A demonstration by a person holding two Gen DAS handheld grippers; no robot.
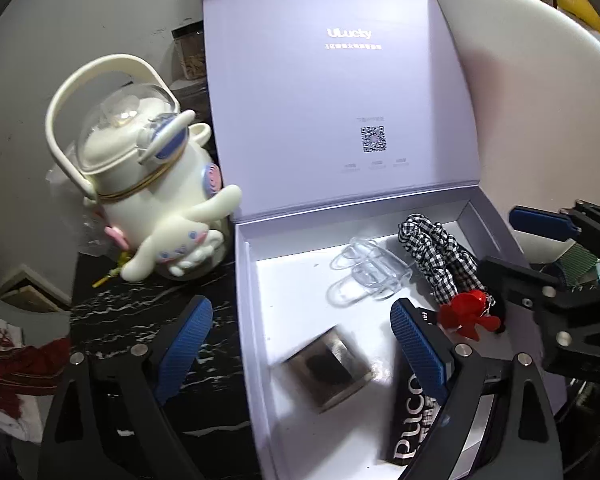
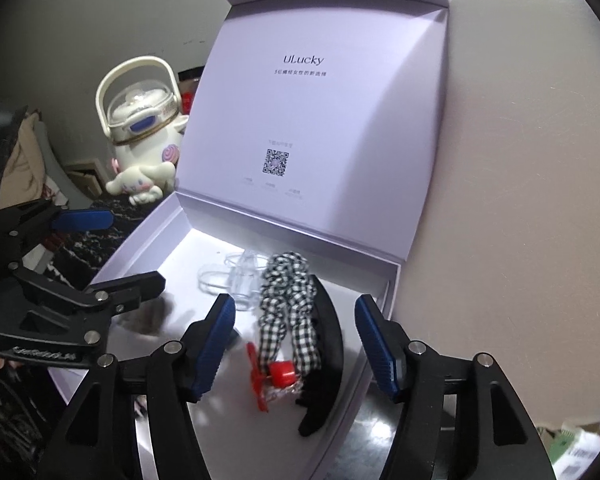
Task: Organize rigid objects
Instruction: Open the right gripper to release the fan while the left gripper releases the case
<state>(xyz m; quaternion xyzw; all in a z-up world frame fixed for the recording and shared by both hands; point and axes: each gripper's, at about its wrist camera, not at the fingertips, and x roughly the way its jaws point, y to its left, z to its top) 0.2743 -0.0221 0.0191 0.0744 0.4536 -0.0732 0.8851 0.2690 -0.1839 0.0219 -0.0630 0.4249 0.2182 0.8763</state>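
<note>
An open lilac-white gift box (image 1: 249, 312) (image 2: 385, 300) lies on a black marble top, its lid upright. Inside are a clear hair clip (image 1: 366, 276) (image 2: 236, 276), a black-and-white checked scrunchie (image 1: 440, 256) (image 2: 286, 308), a small red fan (image 1: 468, 318) (image 2: 278, 376), a black hair claw (image 2: 330, 344), a black "Puco" carton (image 1: 410, 416) and a blurred silver square case (image 1: 326, 372). My left gripper (image 1: 300, 348) (image 2: 112, 252) hangs open above the case without touching it. My right gripper (image 2: 298, 348) (image 1: 528, 246) is open over the scrunchie and fan, pads apart from them.
A cream cartoon-dog kettle bottle (image 1: 152, 184) (image 2: 144, 140) stands left of the box on the marble top (image 1: 140, 308). A white rounded seat back (image 1: 520, 80) (image 2: 520, 200) rises at the right. Behind the bottle is a jar (image 1: 190, 54). Red-and-white cloth (image 1: 16, 368) lies at far left.
</note>
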